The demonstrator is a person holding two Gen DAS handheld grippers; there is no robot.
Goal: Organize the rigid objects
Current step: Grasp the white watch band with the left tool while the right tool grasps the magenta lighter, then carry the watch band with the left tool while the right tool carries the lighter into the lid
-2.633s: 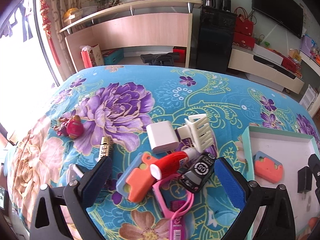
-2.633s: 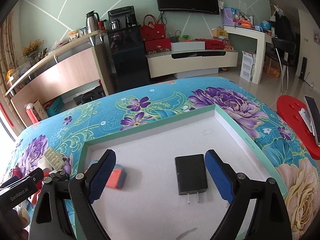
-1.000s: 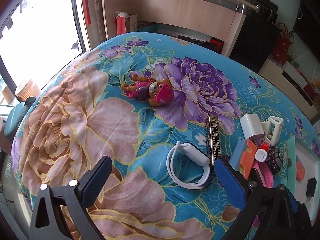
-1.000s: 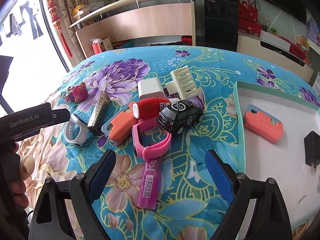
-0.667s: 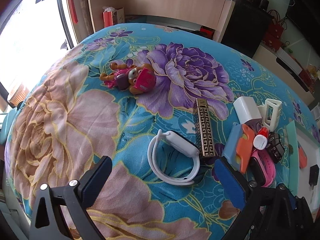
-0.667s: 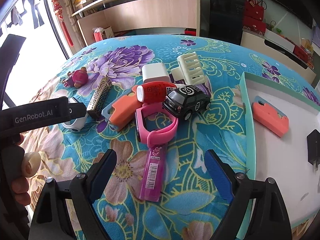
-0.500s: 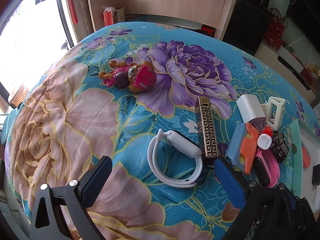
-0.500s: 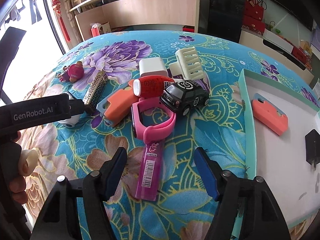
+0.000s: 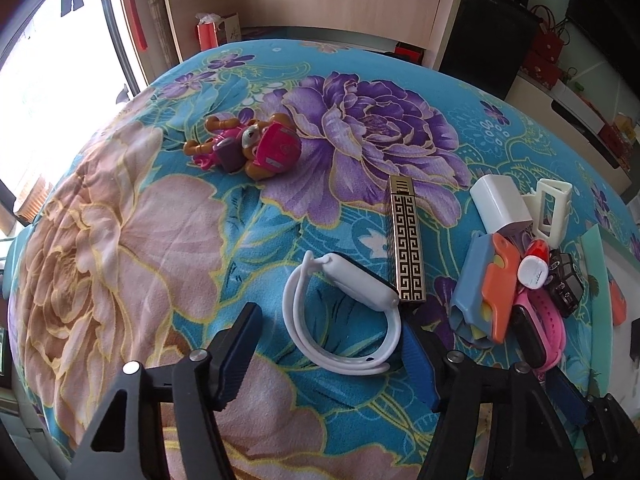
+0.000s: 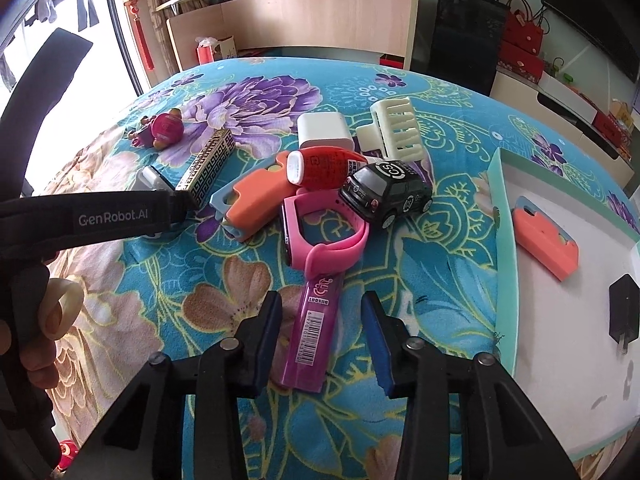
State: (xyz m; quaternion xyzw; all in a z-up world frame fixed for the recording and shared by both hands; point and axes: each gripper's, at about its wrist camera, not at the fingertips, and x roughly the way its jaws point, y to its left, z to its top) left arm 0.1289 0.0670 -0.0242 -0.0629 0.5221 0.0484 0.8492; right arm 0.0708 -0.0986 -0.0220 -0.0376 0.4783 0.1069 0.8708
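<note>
My left gripper [image 9: 332, 350] is open around a white watch [image 9: 340, 312] on the flowered cloth; its pads do not touch it. My right gripper [image 10: 322, 332] is open, its jaws narrowed either side of a purple tube [image 10: 316, 328] that lies flat. A pink watch [image 10: 324, 236] rests on the tube's far end. Behind lie a black toy car [image 10: 386, 192], a red bottle [image 10: 324, 168], an orange-and-blue case [image 10: 252, 196], a white charger [image 10: 324, 130], a cream hair claw [image 10: 396, 130] and a gold patterned bar [image 9: 406, 240].
A white tray with a teal rim [image 10: 504, 216] at the right holds an orange case [image 10: 546, 244] and a black charger [image 10: 624, 308]. A pink toy figure [image 9: 248, 146] lies at the far left. The left gripper's handle [image 10: 92, 216] crosses the right wrist view.
Both grippers have come down and forward. The right jaws have narrowed around the purple tube. The left jaws have narrowed around the white watch.
</note>
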